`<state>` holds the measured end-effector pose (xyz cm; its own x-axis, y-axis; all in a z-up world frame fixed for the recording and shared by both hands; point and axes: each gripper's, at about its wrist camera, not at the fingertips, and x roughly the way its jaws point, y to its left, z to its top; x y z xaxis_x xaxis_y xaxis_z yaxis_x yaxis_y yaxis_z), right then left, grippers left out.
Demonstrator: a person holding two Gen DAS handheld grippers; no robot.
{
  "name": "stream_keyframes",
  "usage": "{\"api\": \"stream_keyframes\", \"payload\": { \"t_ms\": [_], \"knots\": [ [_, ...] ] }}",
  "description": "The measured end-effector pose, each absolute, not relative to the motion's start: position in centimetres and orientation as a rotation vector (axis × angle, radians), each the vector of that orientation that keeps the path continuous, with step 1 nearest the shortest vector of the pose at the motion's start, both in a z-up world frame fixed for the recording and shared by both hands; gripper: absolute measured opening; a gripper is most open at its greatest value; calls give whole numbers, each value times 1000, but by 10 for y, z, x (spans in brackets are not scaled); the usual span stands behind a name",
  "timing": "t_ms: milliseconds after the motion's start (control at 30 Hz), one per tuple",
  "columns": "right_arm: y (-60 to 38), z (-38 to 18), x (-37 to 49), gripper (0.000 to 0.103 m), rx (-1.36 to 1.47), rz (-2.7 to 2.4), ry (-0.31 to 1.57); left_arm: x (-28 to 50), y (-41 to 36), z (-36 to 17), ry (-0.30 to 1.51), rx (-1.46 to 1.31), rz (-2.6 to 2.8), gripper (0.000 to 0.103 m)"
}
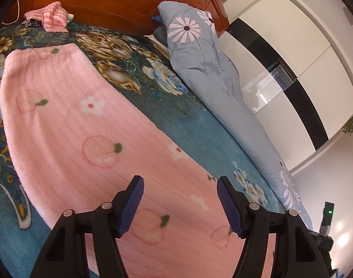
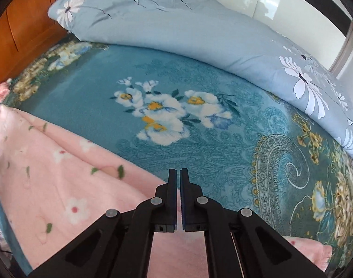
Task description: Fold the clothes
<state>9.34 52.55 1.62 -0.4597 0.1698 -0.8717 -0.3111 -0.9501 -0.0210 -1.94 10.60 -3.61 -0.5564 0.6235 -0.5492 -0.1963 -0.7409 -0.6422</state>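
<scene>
Pink fleece garment (image 1: 83, 125) lies flat on the teal floral blanket (image 2: 199, 153) — toward the bed's near edge.
Left gripper (image 1: 180, 183) spread wide above it; right gripper (image 2: 178, 173) nearly closed, apparently empty — beside the garment's edge.

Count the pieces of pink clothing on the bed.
2: a pink fleece garment spread flat across the blanket, and a pink-striped one bunched by the headboard. Others may be hidden.
</scene>
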Motion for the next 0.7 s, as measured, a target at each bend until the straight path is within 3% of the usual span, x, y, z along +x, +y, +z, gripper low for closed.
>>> {"api": "stream_keyframes", "payload": {
  "t_ms": [67, 133, 167, 233, 433, 467, 533, 700],
  "knots": [
    [514, 18, 95, 5, -1513, 2514, 188, -19, 110, -38, -723, -1110, 2277, 70],
    [501, 13, 91, 22, -1604, 2521, 116, -18, 111, -38, -722, -1112, 2264, 70],
    [495, 8, 87, 35, -1642, 2516, 82, -17, 111, -37, -722, -1108, 2266, 70],
    [487, -3, 79, 41, -1680, 2502, 6, -16, 109, -35, -725, -1099, 2268, 70],
    [492, -30, 69, 41, -1745, 2429, 10, -17, 100, -36, -756, -1103, 2265, 70],
    [493, -31, 69, 37, -1752, 2428, 32, -18, 99, -37, -765, -1104, 2258, 70],
    [492, -32, 70, 6, -1761, 2431, 50, -18, 99, -38, -778, -1109, 2244, 70],
    [489, -31, 67, 4, -1743, 2419, 19, -17, 96, -36, -787, -1104, 2238, 70]
  ]
}}
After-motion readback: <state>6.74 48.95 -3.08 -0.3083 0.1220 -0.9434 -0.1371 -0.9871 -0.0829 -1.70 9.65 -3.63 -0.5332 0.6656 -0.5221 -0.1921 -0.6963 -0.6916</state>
